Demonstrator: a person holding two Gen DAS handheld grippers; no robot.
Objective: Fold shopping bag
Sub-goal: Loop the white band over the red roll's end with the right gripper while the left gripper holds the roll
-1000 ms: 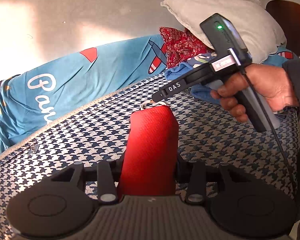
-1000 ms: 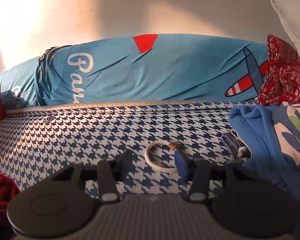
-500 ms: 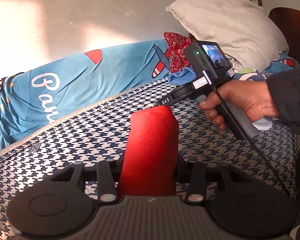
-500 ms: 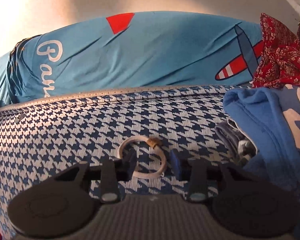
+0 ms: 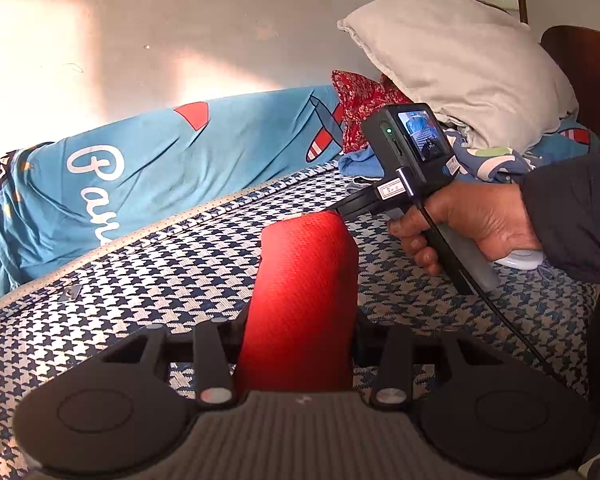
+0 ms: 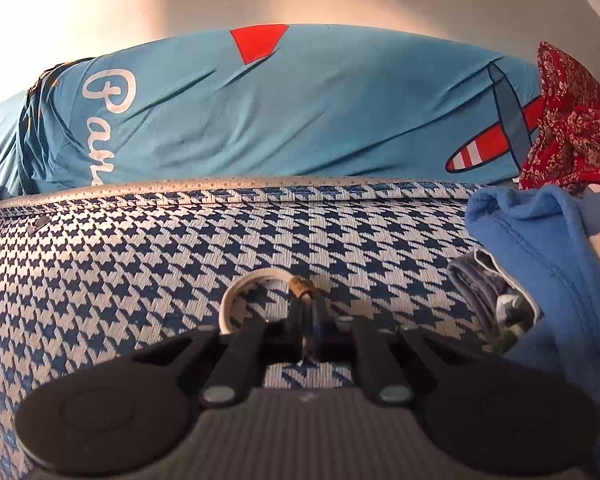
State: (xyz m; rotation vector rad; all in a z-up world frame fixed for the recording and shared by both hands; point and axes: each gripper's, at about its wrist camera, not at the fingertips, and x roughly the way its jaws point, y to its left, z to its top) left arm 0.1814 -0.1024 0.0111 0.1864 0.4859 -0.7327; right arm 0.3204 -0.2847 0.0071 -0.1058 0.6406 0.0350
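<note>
While the houndstooth bed cover (image 5: 148,280) fills most of both views, with a blue printed sheet (image 6: 300,120) bunched behind it and a grey pillow (image 5: 460,72) off to the right, the folded red shopping bag (image 5: 304,292) sits rolled up between the left claw (image 5: 300,356) fingers, which pinch it. Over by the bag's far end, the right claw (image 6: 309,322) is pressed together on a thin white ring (image 6: 256,280) lying on the cover.

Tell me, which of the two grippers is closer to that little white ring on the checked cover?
Right. The right gripper is shut on the white ring. The left gripper sits farther back, clamping the rolled red bag.
</note>
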